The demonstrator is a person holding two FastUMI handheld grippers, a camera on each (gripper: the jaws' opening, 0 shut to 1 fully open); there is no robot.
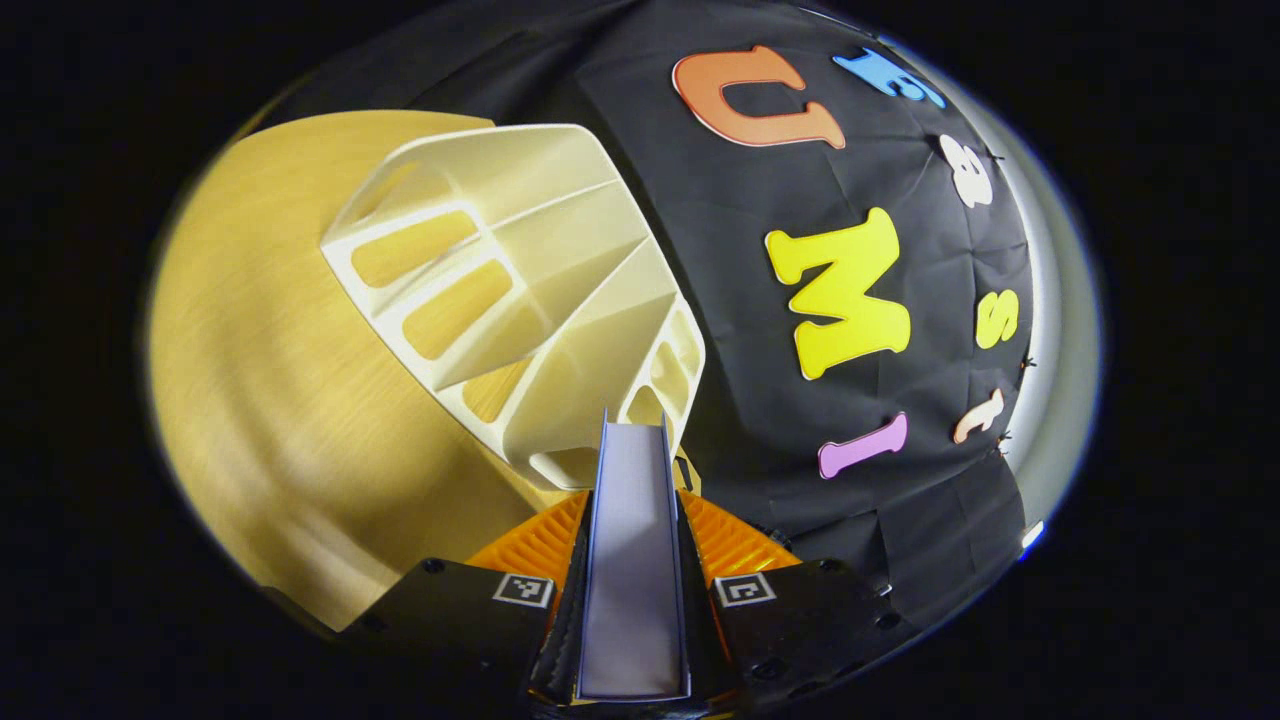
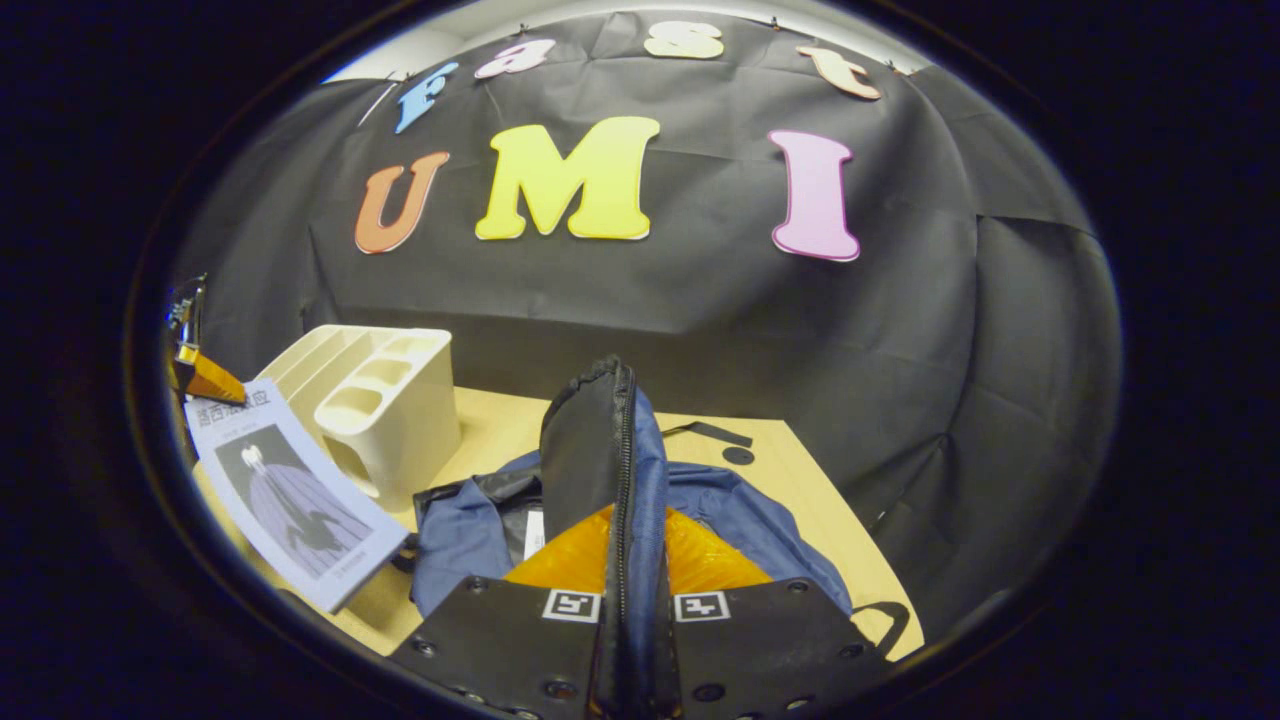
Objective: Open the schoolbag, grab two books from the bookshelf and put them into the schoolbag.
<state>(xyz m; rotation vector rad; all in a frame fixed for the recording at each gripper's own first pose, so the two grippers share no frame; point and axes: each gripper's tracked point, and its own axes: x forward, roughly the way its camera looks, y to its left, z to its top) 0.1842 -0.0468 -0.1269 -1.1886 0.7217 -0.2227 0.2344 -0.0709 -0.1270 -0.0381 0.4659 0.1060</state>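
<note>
**Book in hand, bag flap held up: how both will handle**

While the left gripper (image 1: 632, 600) is clamped on a book (image 1: 632, 560), we see it edge-on in the left gripper view: both fingers press the covers from either side, w/ the page block facing the camera. In the right gripper view the same book (image 2: 295, 495) hangs at the left, cover toward us, lifted clear of the wooden table (image 2: 800, 480) and near the cream bookshelf (image 2: 385, 400). The shelf's slots (image 1: 540, 290) look empty from here.

The right gripper (image 2: 625, 600) is closed on the schoolbag's zipper edge (image 2: 610, 440), holding the flap upright; the blue schoolbag (image 2: 740, 520) slumps on the table just right of the shelf, at the near side.

Our read on handling:
- Book: thin paperback, prob. light but floppy. Held at one edge it may sag or swing, and the glossy cover could slip. Better grip is close to the spine, where it's stiffest.
- Bag: soft fabric, no shape of its own. The mouth will likely close if the flap is let go, so we'd keep tension on it. The zipper seam is the firmest place to pinch; thin cloth elsewhere could slide out of the fingers.
- How wide the opening is, we can't tell; the flap hides it.
</note>
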